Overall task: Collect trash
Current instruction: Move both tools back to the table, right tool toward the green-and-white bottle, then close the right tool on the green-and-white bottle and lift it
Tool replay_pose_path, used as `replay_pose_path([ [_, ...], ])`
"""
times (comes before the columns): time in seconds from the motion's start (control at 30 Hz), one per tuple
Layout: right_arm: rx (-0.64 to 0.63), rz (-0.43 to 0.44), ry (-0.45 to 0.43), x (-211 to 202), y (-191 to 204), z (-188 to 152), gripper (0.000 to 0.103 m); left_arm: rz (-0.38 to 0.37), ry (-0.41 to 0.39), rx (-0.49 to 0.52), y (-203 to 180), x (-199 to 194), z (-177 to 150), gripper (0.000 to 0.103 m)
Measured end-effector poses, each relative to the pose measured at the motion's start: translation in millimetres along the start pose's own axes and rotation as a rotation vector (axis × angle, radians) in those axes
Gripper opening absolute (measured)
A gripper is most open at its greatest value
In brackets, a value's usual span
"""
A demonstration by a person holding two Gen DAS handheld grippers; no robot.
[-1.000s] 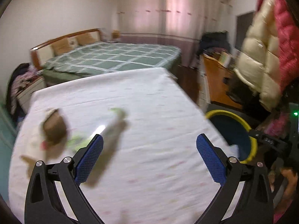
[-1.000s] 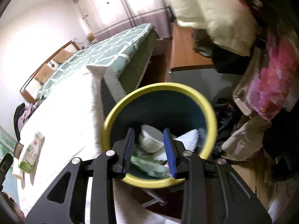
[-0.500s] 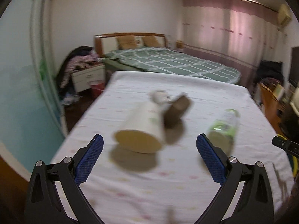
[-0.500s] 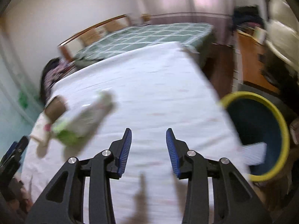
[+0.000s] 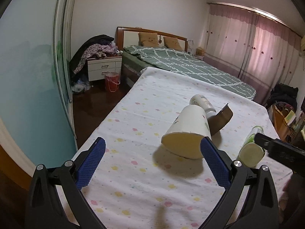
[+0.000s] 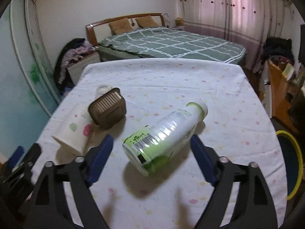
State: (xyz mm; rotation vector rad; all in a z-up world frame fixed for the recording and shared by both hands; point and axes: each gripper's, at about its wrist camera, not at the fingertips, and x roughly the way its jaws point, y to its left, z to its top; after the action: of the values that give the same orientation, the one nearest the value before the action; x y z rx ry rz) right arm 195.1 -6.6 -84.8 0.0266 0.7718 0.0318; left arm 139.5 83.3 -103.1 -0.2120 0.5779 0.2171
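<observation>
Four pieces of trash lie on the white sheet (image 6: 171, 80) ahead of you, all on their sides: a green bottle (image 6: 164, 135), a white cup (image 5: 187, 131), a brown tray (image 6: 108, 110) and a small white bottle (image 5: 203, 102). Your right gripper (image 6: 152, 156) has its jaws wide and opening; the green bottle lies just beyond the tips, its base nearest you and about midway between them, its cap pointing away and toward the right jaw's side. Neither blue pad touches it, and nothing is held. Beyond the left jaw of that gripper sits the tray, propped against the cup, which lies further to the left; part of the small bottle shows behind the tray. Off the right jaw's side, past the edge of the sheet, you can see the yellow rim of the bin (image 6: 299, 162). Your left gripper (image 5: 152, 162) is also spread wide with nothing between its pads. The cup lies just ahead of its right jaw, open mouth toward you, and the near rim sits behind that pad's tip in the view; whether they touch I cannot tell. The left jaw has only bare sheet in front of it. Past the cup, further from your jaws, are the small bottle and the tray, both touching or nearly touching the cup's far end. The green bottle appears outside the right jaw, partly hidden by the black body of your other gripper. A green bed (image 5: 190, 64) stands well beyond the sheet.
</observation>
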Motion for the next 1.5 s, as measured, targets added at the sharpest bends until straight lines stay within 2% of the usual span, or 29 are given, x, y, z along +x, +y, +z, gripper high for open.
replay_pose_path([
  [0.23,-0.009,-0.062,0.055,25,4,-8,0.083,-0.010,-0.003,0.001,-6,-1,0,0.098],
  [0.53,0.110,-0.063,0.016,12,-54,-17,0.083,-0.020,0.014,-0.025,-5,2,-2,0.098],
  [0.67,0.109,-0.047,0.022,15,-54,-17,0.083,-0.021,0.017,-0.027,-4,4,-3,0.098],
  [0.77,0.076,-0.063,0.026,21,-41,-15,0.073,-0.023,0.016,-0.030,-4,5,-3,0.098],
  [0.83,0.066,-0.067,0.046,26,-38,-15,0.059,-0.027,0.017,-0.036,-4,6,-3,0.098],
  [0.87,0.066,-0.068,0.055,28,-38,-16,0.059,-0.029,0.018,-0.038,-4,6,-4,0.098],
  [1.0,0.085,-0.045,0.010,16,-44,-16,0.057,-0.036,0.029,-0.049,-4,10,-5,0.098],
  [1.17,0.114,-0.017,-0.071,-17,-63,-9,0.056,-0.041,0.035,-0.059,-1,13,-6,0.098],
  [1.5,0.176,0.015,-0.159,-69,-92,5,0.054,-0.041,0.040,-0.060,-2,14,-6,0.098],
])
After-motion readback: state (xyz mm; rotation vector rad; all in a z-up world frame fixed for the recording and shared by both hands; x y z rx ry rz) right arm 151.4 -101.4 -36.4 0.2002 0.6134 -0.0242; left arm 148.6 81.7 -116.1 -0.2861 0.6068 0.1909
